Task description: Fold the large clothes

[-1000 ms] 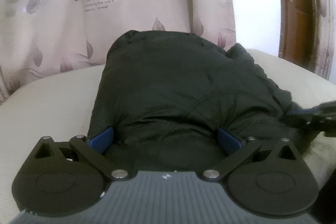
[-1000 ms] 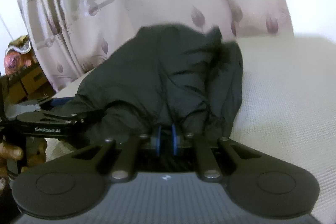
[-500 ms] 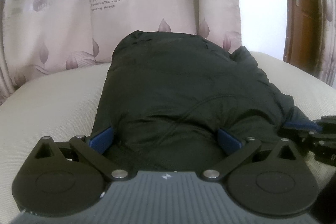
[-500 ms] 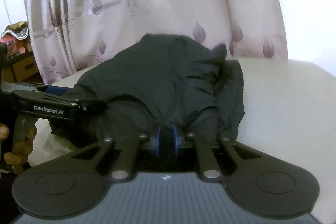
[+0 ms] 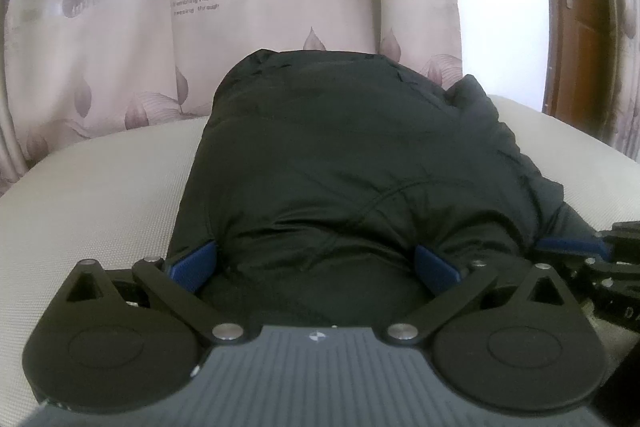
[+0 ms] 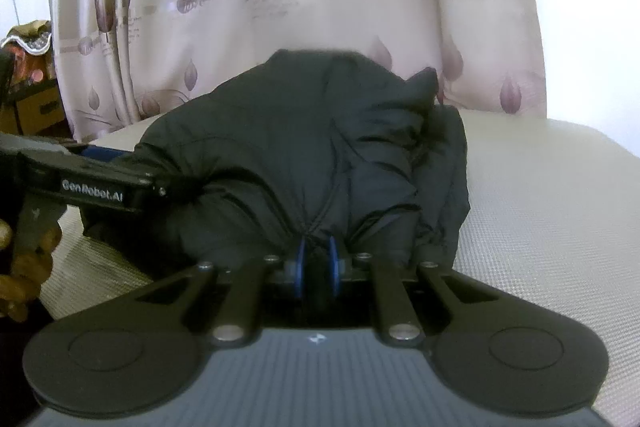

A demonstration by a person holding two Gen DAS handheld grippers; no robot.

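Note:
A black padded jacket (image 5: 340, 155) lies in a folded bundle on a cream cushion (image 5: 92, 187). My left gripper (image 5: 316, 259) is open, its blue pads wide apart on either side of the near edge of the jacket. My right gripper (image 6: 318, 259) is shut on a pinch of the jacket (image 6: 312, 147) at its near edge. The right gripper also shows at the right edge of the left wrist view (image 5: 592, 251). The left gripper body shows at the left of the right wrist view (image 6: 92, 183), pushed against the jacket's left side.
A leaf-print curtain (image 5: 240, 7) hangs right behind the cushion. A brown wooden door (image 5: 576, 19) stands at the far right. Cardboard boxes and clutter (image 6: 28, 83) sit to the left of the cushion. Bare cushion (image 6: 540, 207) spreads to the right of the jacket.
Both views have tipped slightly upward and steadied. The jacket bundle keeps its place, with the right gripper still pinching it and the left jaws still wide.

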